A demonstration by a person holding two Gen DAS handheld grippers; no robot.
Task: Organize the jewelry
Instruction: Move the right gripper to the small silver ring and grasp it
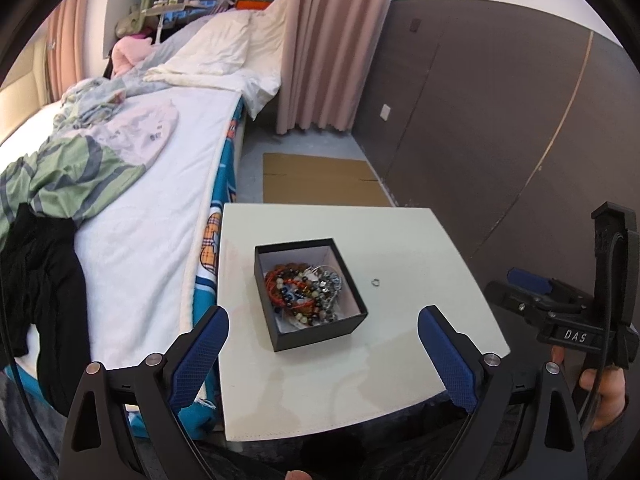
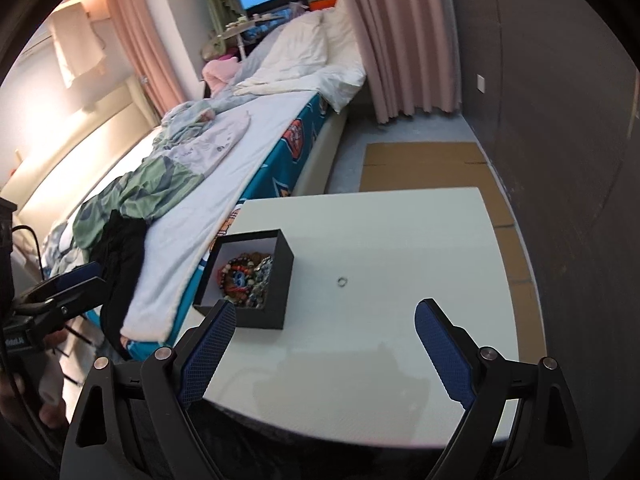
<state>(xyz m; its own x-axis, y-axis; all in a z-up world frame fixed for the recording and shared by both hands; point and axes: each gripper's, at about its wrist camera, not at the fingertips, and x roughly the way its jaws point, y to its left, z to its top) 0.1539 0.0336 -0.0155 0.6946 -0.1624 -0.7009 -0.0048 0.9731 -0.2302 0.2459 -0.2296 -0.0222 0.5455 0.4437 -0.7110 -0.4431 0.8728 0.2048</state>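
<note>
A black open box (image 1: 320, 330) with a white lining sits on the white table (image 1: 360, 392). It holds a heap of beaded bracelets and silver jewelry (image 1: 306, 288). A small silver ring (image 1: 375, 282) lies on the table just right of the box. My left gripper (image 1: 322, 344) is open and empty, above the near part of the table, in front of the box. My right gripper (image 2: 324, 340) is open and empty; the box (image 2: 272, 304) is ahead to its left and the ring (image 2: 342, 281) ahead between its fingers. The right gripper also shows at the right edge of the left wrist view (image 1: 532, 292).
A bed (image 1: 140, 220) with white sheets, green and black clothes and pillows runs along the table's left side. Flat cardboard (image 1: 320, 178) lies on the floor beyond the table. A dark wall (image 1: 500, 120) stands on the right and pink curtains (image 1: 328, 40) hang at the back.
</note>
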